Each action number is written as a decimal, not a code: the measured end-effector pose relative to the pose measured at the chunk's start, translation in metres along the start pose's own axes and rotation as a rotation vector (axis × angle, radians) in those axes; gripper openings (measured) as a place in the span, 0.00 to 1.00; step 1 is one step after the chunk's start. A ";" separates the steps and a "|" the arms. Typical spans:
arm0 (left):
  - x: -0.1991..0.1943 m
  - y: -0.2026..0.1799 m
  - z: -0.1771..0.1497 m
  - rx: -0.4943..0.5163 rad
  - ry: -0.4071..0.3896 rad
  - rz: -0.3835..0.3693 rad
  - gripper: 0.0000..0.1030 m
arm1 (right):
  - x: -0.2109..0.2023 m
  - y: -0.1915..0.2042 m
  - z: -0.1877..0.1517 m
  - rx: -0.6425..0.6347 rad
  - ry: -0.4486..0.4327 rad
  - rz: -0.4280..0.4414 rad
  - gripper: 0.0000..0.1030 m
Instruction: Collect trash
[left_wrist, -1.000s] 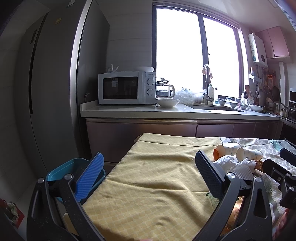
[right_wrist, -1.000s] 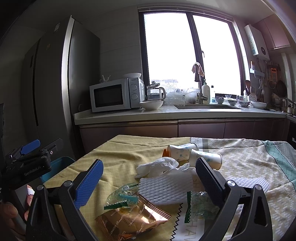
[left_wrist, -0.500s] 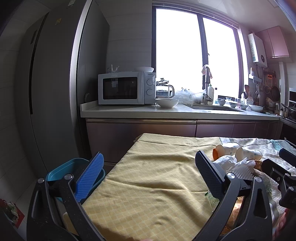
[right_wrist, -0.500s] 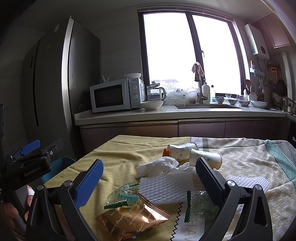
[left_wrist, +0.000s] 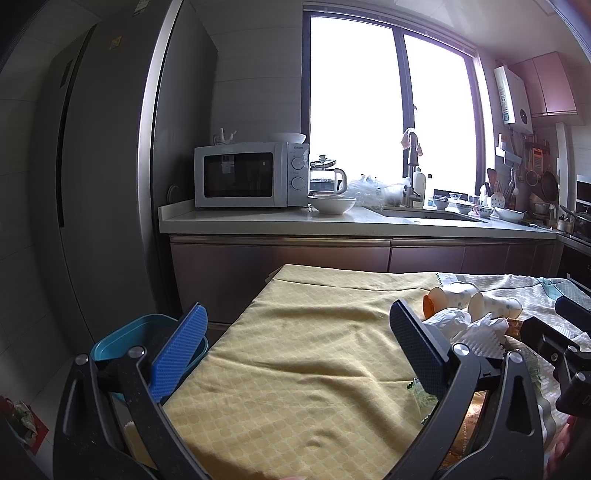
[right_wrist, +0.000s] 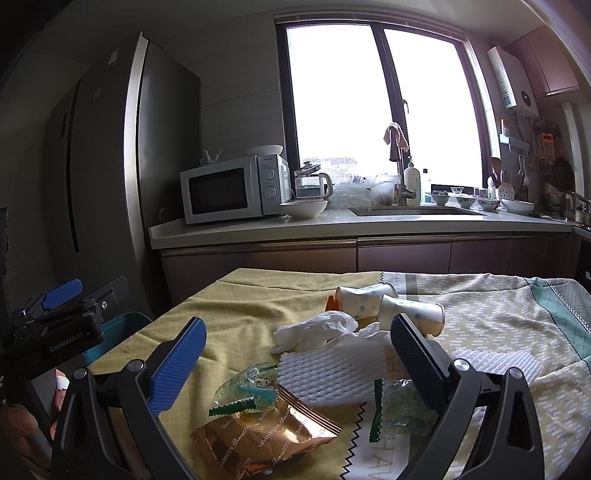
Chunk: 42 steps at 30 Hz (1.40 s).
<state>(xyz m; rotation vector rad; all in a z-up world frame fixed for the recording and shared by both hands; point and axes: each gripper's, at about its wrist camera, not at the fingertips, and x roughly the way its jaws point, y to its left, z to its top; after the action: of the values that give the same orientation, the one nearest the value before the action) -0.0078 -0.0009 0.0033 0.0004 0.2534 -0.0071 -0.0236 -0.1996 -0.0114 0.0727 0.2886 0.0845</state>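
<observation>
Trash lies in a pile on the cloth-covered table (right_wrist: 236, 317): a copper snack wrapper (right_wrist: 266, 439), a green clear wrapper (right_wrist: 247, 384), a white foam net (right_wrist: 332, 373), crumpled white tissue (right_wrist: 317, 328) and two paper cups (right_wrist: 391, 302) lying on their sides. My right gripper (right_wrist: 295, 362) is open and empty, low over the wrappers. My left gripper (left_wrist: 299, 347) is open and empty over bare yellow cloth (left_wrist: 303, 369), left of the pile (left_wrist: 476, 325). A blue bin (left_wrist: 122, 343) stands on the floor at the table's left edge.
A tall grey fridge (left_wrist: 92, 184) stands at the left. A kitchen counter (left_wrist: 332, 225) behind the table carries a microwave (left_wrist: 251, 175), a bowl, a kettle and a sink. A second foam net (right_wrist: 498, 365) lies on the patterned cloth at the right.
</observation>
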 end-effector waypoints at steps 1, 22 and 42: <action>0.000 0.000 0.000 -0.002 0.001 -0.001 0.95 | 0.000 0.000 0.000 0.001 0.002 0.001 0.94; 0.018 -0.008 -0.016 0.051 0.109 -0.145 0.95 | 0.010 -0.018 -0.010 0.033 0.088 0.021 0.94; 0.082 -0.099 -0.066 0.271 0.399 -0.515 0.66 | 0.013 -0.028 -0.050 0.062 0.364 0.212 0.68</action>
<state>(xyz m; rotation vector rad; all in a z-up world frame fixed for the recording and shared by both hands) 0.0547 -0.1005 -0.0809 0.2078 0.6447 -0.5578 -0.0232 -0.2237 -0.0650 0.1504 0.6471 0.3009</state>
